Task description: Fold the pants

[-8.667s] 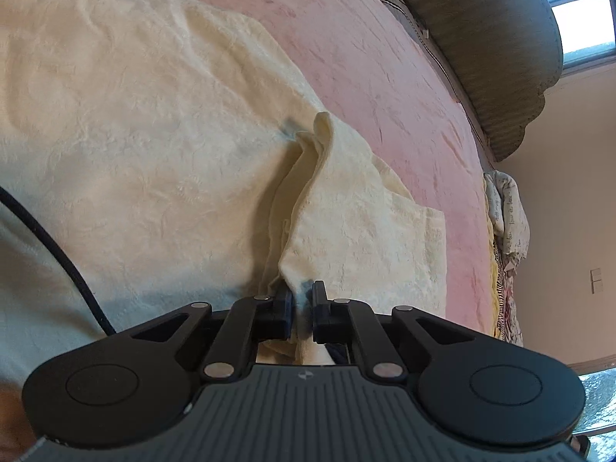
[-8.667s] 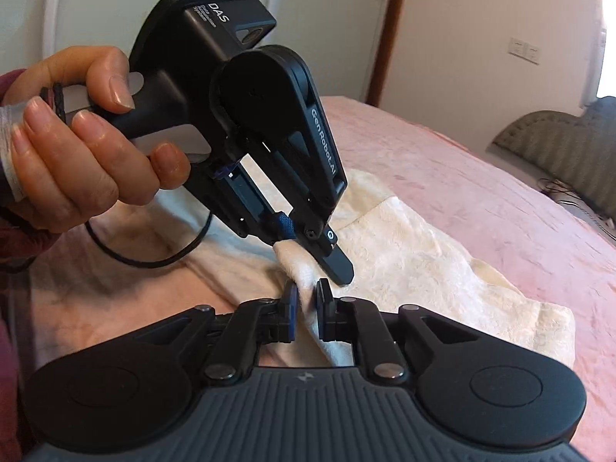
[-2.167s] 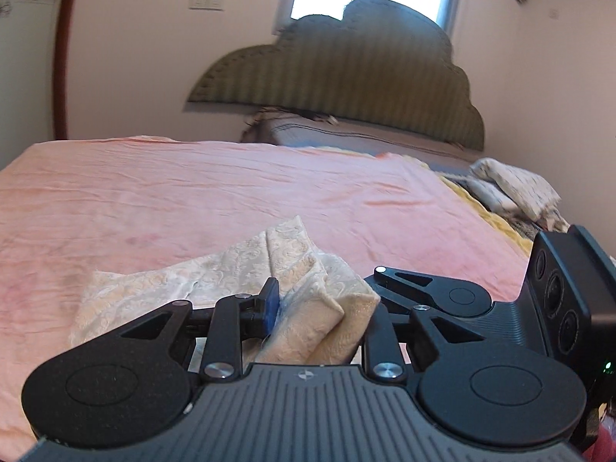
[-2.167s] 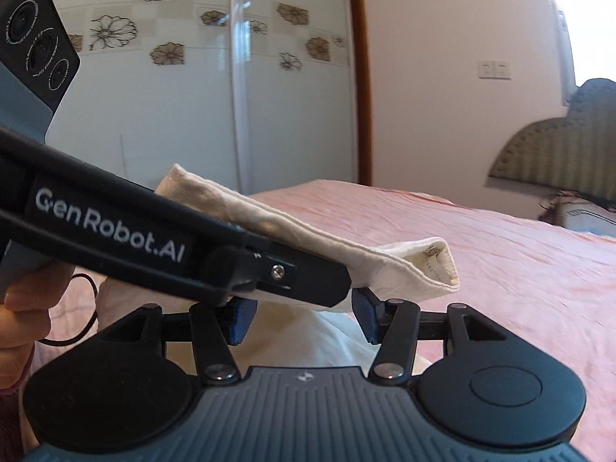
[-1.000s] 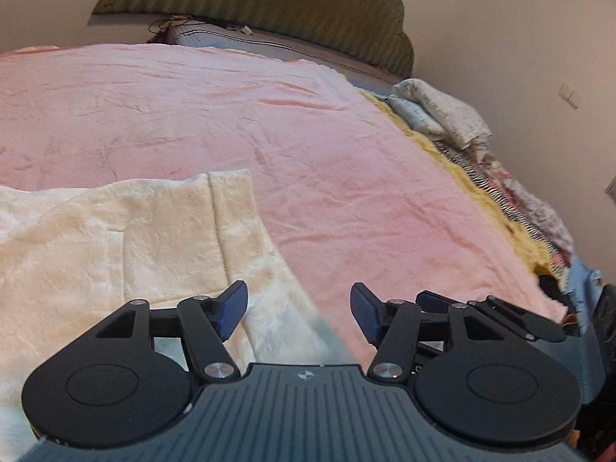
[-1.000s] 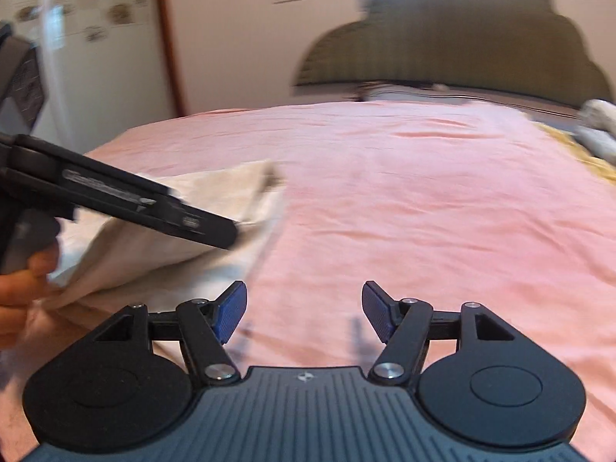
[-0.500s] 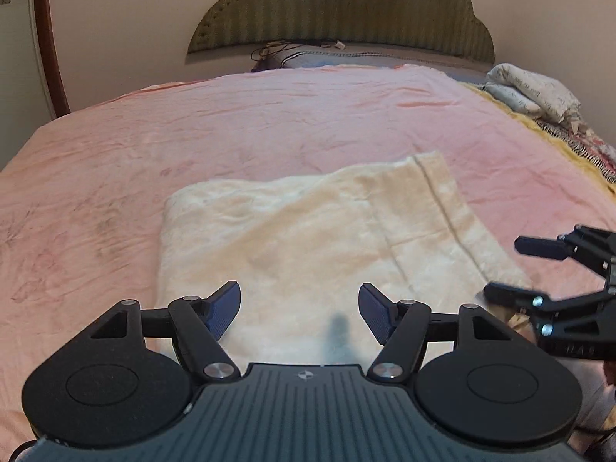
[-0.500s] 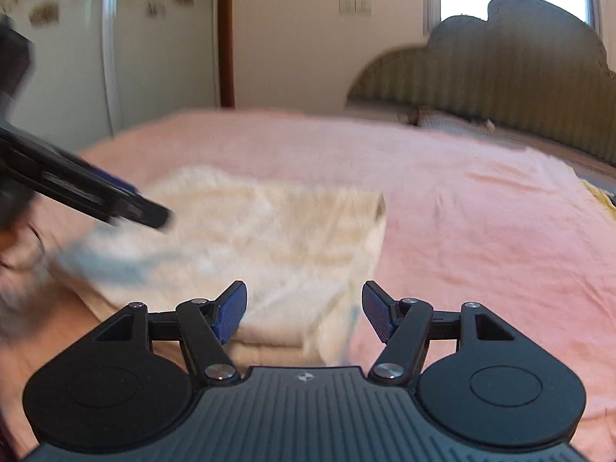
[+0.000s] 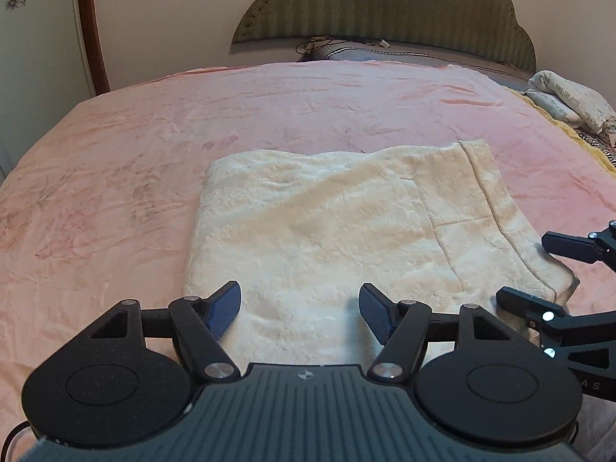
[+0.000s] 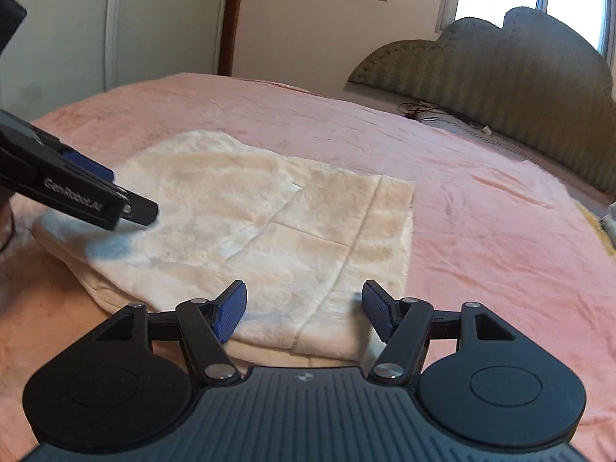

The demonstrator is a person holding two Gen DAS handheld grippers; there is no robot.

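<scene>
The cream pants (image 9: 346,231) lie folded into a flat rectangle on the pink bedspread (image 9: 115,154); they also show in the right wrist view (image 10: 269,223). My left gripper (image 9: 300,313) is open and empty, just above the near edge of the pants. My right gripper (image 10: 304,312) is open and empty over the near right corner of the pants. The right gripper's fingers (image 9: 539,300) show at the right edge of the left wrist view, and the left gripper's fingers (image 10: 96,196) at the left of the right wrist view.
A green padded headboard (image 9: 385,7) and a pillow stand at the far end of the bed. Folded bedding (image 9: 569,100) lies at the right side. A wardrobe with flower decals (image 10: 57,30) stands by the left wall.
Both grippers held the folded edge earlier, laid it down and opened. In the last half second both have drawn back slightly from the flat pants.
</scene>
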